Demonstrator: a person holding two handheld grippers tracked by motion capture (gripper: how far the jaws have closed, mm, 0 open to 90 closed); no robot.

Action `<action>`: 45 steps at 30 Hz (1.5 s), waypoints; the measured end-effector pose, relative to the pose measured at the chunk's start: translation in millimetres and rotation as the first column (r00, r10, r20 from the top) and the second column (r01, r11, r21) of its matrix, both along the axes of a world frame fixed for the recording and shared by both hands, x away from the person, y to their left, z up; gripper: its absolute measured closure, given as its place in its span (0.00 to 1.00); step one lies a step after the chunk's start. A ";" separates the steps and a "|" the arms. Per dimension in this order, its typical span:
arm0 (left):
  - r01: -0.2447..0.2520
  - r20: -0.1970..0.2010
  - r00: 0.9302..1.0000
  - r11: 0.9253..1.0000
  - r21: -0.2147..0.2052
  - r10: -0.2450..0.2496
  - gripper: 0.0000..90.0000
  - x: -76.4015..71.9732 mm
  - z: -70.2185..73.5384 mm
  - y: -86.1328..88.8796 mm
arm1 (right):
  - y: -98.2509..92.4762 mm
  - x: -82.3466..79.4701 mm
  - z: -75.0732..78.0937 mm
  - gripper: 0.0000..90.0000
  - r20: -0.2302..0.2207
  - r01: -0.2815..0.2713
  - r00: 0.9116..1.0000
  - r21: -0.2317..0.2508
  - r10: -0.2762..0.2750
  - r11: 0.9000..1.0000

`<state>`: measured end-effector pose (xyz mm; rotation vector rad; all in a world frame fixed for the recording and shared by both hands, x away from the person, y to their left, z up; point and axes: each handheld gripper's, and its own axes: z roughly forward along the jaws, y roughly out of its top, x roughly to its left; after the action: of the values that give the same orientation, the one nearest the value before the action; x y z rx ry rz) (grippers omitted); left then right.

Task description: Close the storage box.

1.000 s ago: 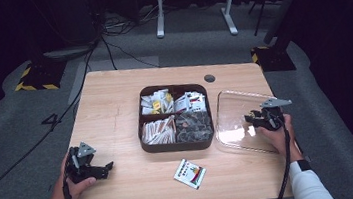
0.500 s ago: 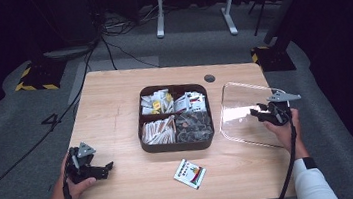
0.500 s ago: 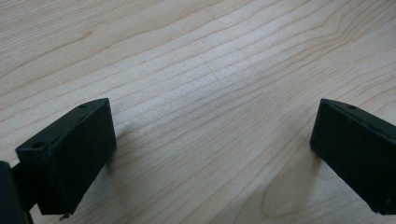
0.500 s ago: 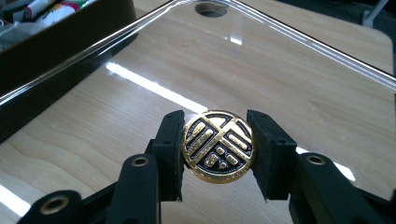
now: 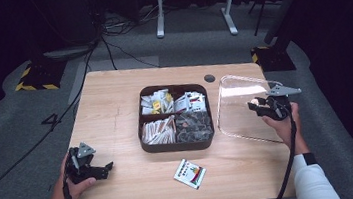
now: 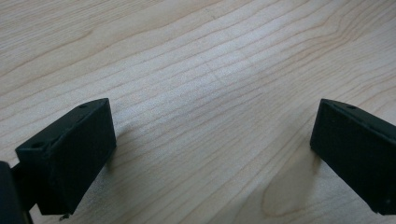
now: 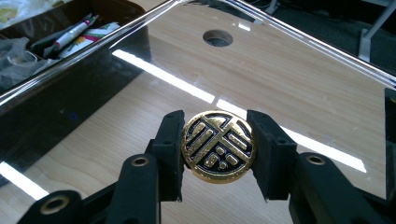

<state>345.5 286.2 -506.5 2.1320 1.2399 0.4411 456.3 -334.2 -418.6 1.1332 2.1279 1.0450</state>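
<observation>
Mid-table, compartment tray (image 5: pixel 178 144) w/ sachets (image 5: pixel 157 131), clear lid (image 5: pixel 239 105) beside

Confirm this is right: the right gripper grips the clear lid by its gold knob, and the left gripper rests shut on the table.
Not quite. The left gripper is open, its jaws wide apart over the table, as the left gripper view shows. The right gripper does grip the clear lid by its gold knob.

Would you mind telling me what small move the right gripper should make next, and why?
Probably carry the clear lid left, over the box. The right gripper is shut on the lid's gold knob, and the lid hangs tilted beside the box, whose four compartments lie uncovered. The left gripper rests open on the table, clear of that path.
</observation>
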 end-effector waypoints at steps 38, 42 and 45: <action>0.000 0.002 1.000 1.000 0.000 0.000 0.01 0.0 -0.1 0.0 | 126.4 15.0 14.9 0.66 -0.010 -0.188 0.982 -0.020 0.188 0.982; 0.000 0.002 1.000 1.000 0.001 0.000 0.01 0.0 0.0 0.0 | 141.1 16.3 13.8 0.66 -0.015 -0.206 0.979 -0.025 0.206 0.978; 0.000 0.002 1.000 1.000 0.001 0.000 0.01 0.0 0.0 0.0 | 148.6 16.7 12.8 0.66 -0.020 -0.208 0.978 -0.026 0.207 0.978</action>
<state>345.5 286.3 -506.6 2.1313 1.2387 0.4438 473.0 -185.7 -405.8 0.9240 2.3052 1.0961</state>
